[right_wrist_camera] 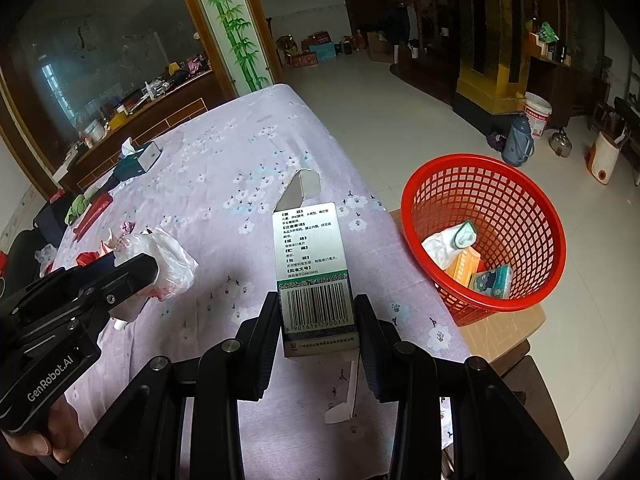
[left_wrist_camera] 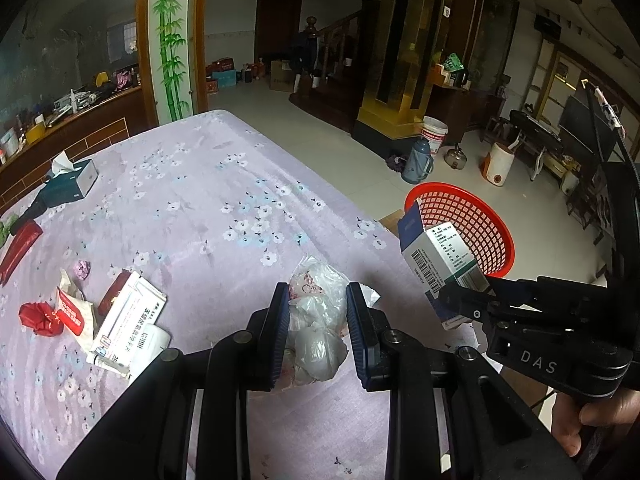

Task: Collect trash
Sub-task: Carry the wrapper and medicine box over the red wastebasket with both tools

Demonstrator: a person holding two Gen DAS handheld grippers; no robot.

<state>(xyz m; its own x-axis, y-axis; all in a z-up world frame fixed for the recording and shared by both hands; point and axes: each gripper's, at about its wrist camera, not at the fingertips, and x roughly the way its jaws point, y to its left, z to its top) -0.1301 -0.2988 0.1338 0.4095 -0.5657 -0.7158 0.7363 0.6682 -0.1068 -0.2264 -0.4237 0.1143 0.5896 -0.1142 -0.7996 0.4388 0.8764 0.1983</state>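
On the far left of the table (left_wrist_camera: 208,168), covered with a soft lilac cloth printed with small flowers, a tissue box (left_wrist_camera: 72,182) is standing, and nearer to you the flat paper trash is lying: a crumpled red wrapper (left_wrist_camera: 38,318), a red and white packet (left_wrist_camera: 74,316) and a white flat carton (left_wrist_camera: 128,318) with printed text, all touching or overlapping.

Your left gripper (left_wrist_camera: 318,326) is closing its two dark ribbed fingers (left_wrist_camera: 276,332) on a thin, wrinkled, half-transparent plastic bag (left_wrist_camera: 316,320), which is bulging out between them above the cloth.

To the right, your right gripper (right_wrist_camera: 318,330) is pinching a rectangular cardboard medicine box (right_wrist_camera: 314,276), white with a green band and a barcode; its top flap is standing open and torn. The box is being held over the table's right edge, near the basket.

At the far right the round red plastic basket (right_wrist_camera: 532,208), with a grid of square holes, is sitting on a brown cardboard surface (right_wrist_camera: 500,332) just beside the table. Inside it some white tissue, an orange box and a small teal packet are lying.
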